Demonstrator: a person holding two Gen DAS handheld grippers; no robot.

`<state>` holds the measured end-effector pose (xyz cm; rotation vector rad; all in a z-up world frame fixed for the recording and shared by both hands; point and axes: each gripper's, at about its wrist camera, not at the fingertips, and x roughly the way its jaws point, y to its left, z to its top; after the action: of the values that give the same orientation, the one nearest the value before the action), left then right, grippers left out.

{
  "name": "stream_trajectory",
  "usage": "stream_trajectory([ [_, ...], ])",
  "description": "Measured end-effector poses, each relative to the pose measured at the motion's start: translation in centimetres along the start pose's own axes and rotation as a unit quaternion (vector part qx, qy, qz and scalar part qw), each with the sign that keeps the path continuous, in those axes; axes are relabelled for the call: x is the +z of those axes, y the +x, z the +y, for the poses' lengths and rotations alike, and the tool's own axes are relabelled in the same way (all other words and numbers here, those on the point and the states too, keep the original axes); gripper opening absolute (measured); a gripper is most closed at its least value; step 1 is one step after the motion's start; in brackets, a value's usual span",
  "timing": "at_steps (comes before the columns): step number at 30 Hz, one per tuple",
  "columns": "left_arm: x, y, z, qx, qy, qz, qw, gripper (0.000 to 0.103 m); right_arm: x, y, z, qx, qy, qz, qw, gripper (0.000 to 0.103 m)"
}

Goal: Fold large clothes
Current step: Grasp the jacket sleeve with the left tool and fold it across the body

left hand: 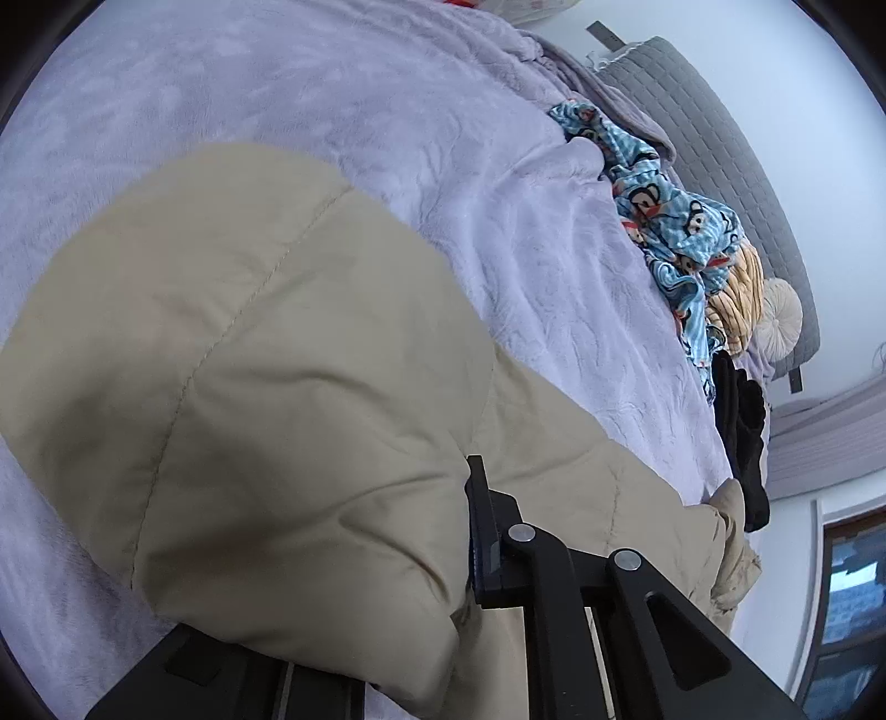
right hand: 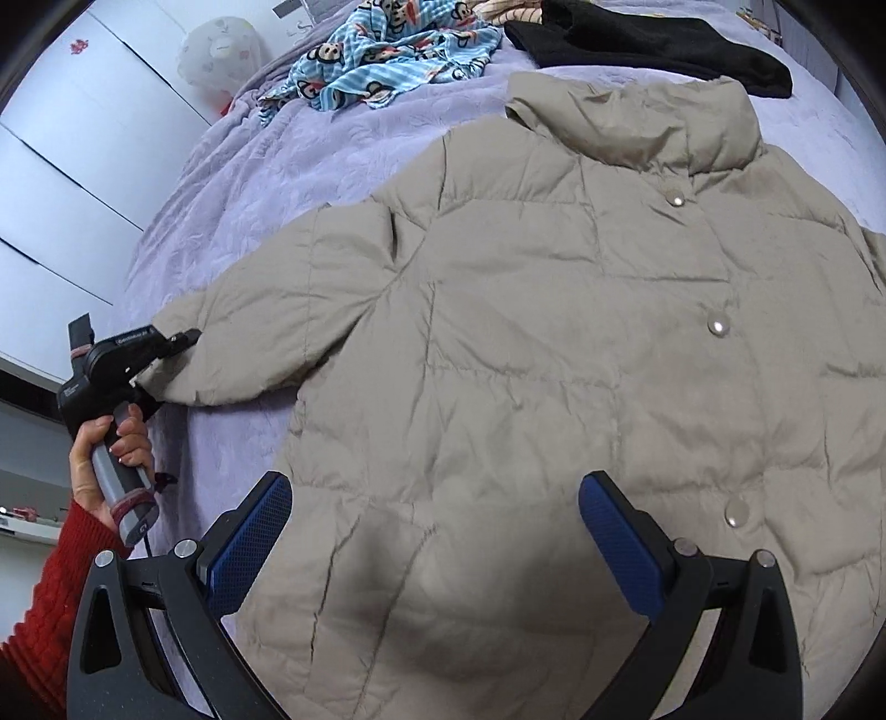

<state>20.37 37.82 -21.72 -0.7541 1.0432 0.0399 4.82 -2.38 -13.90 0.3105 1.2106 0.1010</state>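
Note:
A beige quilted puffer jacket lies front up on the bed, snaps closed and collar at the far end. Its left sleeve stretches out sideways. My left gripper is shut on that sleeve's cuff end, held by a hand in a red sleeve. In the left wrist view the sleeve fills the frame and bulges over the left gripper; one black finger shows and the other is hidden under fabric. My right gripper hovers open above the jacket's lower front, blue pads wide apart with nothing between them.
A lilac plush cover spreads over the bed. At its far end lie a blue monkey-print cloth and a black garment. A grey quilted headboard and a round cushion stand behind. White wardrobe doors are at the left.

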Motion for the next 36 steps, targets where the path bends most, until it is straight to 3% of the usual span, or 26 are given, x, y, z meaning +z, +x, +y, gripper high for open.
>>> stream_trajectory([
  [1, 0.2, -1.0, -0.8, 0.005, 0.023, -0.012, 0.9996, 0.011, 0.7, 0.2, 0.2, 0.001, 0.003, -0.007, 1.000, 0.103],
  [3, 0.4, -3.3, -2.6, 0.006, 0.068, -0.034, 0.9971, 0.011, 2.2, 0.9, 0.7, 0.013, 0.013, -0.021, 1.000, 0.087],
  [5, 0.7, -5.2, -4.6, -0.003, 0.104, -0.050, 0.9933, 0.011, 3.7, 2.3, 1.3, 0.026, 0.023, -0.018, 0.999, 0.019],
  [6, 0.7, -6.1, -5.8, -0.007, 0.122, -0.058, 0.9908, 0.011, 4.5, 3.4, 1.5, 0.036, 0.034, -0.012, 0.999, 0.016],
  [12, -1.1, -10.6, -13.1, -0.042, 0.235, -0.097, 0.9663, 0.011, 7.4, 9.1, 3.9, 0.103, 0.058, 0.000, 0.993, 0.015],
  [15, -3.0, -10.7, -17.4, -0.076, 0.276, -0.079, 0.9550, 0.011, 6.9, 12.5, 4.9, 0.115, 0.052, 0.046, 0.991, 0.015],
  [17, -5.0, -10.3, -20.7, -0.091, 0.312, -0.070, 0.9431, 0.011, 6.5, 13.4, 5.3, 0.113, 0.037, 0.061, 0.991, 0.015],
  [22, -11.0, -8.5, -29.6, -0.133, 0.376, -0.036, 0.9165, 0.011, 5.8, 9.6, 1.8, 0.167, 0.065, 0.055, 0.982, 0.015],
  [26, -17.2, -5.9, -34.8, -0.151, 0.421, -0.003, 0.8946, 0.011, 4.6, 3.2, -4.8, 0.127, 0.069, 0.008, 0.989, 0.015],
  [29, -22.7, -2.0, -37.3, -0.118, 0.455, 0.016, 0.8825, 0.011, 3.6, -1.1, -10.4, 0.073, 0.071, -0.009, 0.995, 0.015],
  [32, -28.0, 3.1, -37.8, -0.052, 0.485, 0.039, 0.8723, 0.011, 3.0, -3.5, -15.0, 0.030, 0.085, -0.009, 0.996, 0.015],
  [36, -32.3, 8.1, -36.2, 0.024, 0.516, 0.066, 0.8538, 0.011, 1.7, -4.8, -19.8, 0.016, 0.111, -0.004, 0.994, 0.015],
])
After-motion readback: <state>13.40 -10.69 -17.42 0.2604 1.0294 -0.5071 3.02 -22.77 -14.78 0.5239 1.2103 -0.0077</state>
